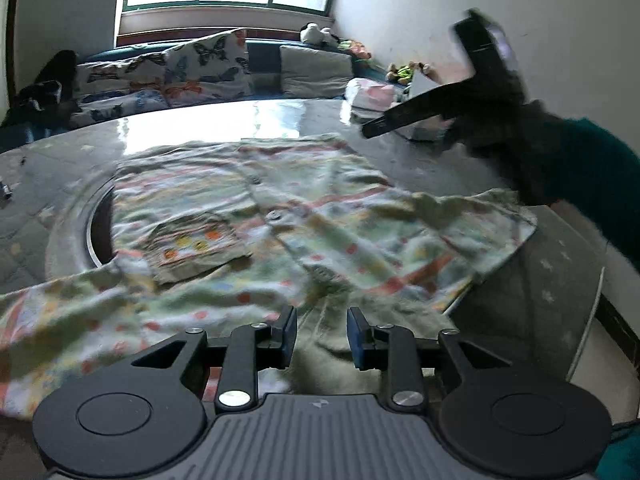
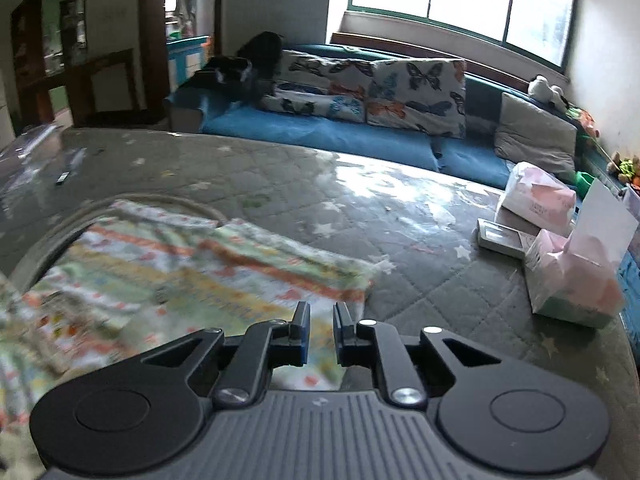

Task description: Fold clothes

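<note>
**On the table: shirt spread flat, both grippers parted**

Across the grey quilted table [image 2: 420,264] lies the shirt [image 1: 256,216], a pale green print with orange stripes and dots, front up, its placket of buttons running down the middle and a patch pocket [image 1: 196,248] on the chest. One sleeve trails toward the near left edge, and the fabric partly covers a round ring set in the tabletop. Motion blur smears much of the print.

Left gripper [image 1: 322,336] hovers low over the near hem, blue pads apart with cloth visible through the gap, nothing pinched. Right gripper [image 2: 321,334] sits over the shirt's far side by the hem corner, jaws parted by a narrower gap, nothing between them; from the left wrist view it shows as a dark blurred shape [image 1: 472,92] raised above the table, a teal sleeve behind it.

Containers now: at the table's right edge stand two pink tissue packs, one near [image 2: 568,280] with a white card leaning behind it, one further back [image 2: 536,196]. A flat white box [image 2: 502,238] lies between them. Printing on all three is too small and blurred to read.

Behind the table, a blue sofa [image 2: 320,132] carries butterfly cushions [image 2: 416,96] and a grey one.
</note>
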The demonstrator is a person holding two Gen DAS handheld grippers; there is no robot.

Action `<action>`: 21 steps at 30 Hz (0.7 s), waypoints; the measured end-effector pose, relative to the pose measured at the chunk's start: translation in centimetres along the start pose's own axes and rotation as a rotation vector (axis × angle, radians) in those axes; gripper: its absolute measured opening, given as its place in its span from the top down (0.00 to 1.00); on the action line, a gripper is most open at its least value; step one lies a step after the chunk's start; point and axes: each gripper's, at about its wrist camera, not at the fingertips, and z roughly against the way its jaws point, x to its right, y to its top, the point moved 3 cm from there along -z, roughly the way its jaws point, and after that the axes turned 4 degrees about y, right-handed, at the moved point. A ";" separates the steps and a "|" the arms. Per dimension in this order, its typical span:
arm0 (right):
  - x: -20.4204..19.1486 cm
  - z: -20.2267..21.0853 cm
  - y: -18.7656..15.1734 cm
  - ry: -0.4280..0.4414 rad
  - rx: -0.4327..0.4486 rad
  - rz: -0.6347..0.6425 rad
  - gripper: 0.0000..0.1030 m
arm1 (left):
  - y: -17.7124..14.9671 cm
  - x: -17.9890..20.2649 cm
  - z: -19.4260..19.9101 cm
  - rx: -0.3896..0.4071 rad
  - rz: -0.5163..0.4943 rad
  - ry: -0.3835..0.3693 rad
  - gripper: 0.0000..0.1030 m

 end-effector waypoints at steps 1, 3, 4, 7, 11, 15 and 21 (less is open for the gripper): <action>-0.5 0.6 -0.3 0.013 -0.001 0.011 0.88 | -0.3 -0.1 0.1 -0.003 0.000 0.005 0.71; -1.9 2.0 -1.1 0.046 -0.004 0.044 0.88 | -0.8 -0.1 0.4 -0.004 -0.001 0.006 0.71; -2.8 2.6 -1.7 0.067 -0.008 0.060 0.88 | -1.0 0.0 0.4 -0.002 -0.004 0.007 0.71; -5.9 4.4 -3.8 0.135 -0.021 0.111 0.88 | -1.4 0.1 0.5 0.003 -0.012 0.010 0.71; -9.7 5.9 -6.4 0.209 -0.037 0.168 0.88 | -2.0 0.4 0.7 0.009 -0.024 0.015 0.71; -12.5 6.7 -8.2 0.270 -0.047 0.199 0.88 | -2.3 0.5 0.5 0.009 -0.042 0.028 0.71; -15.4 7.4 -10.4 0.293 -0.034 0.281 0.88 | -2.4 0.2 1.6 0.043 -0.026 0.051 0.66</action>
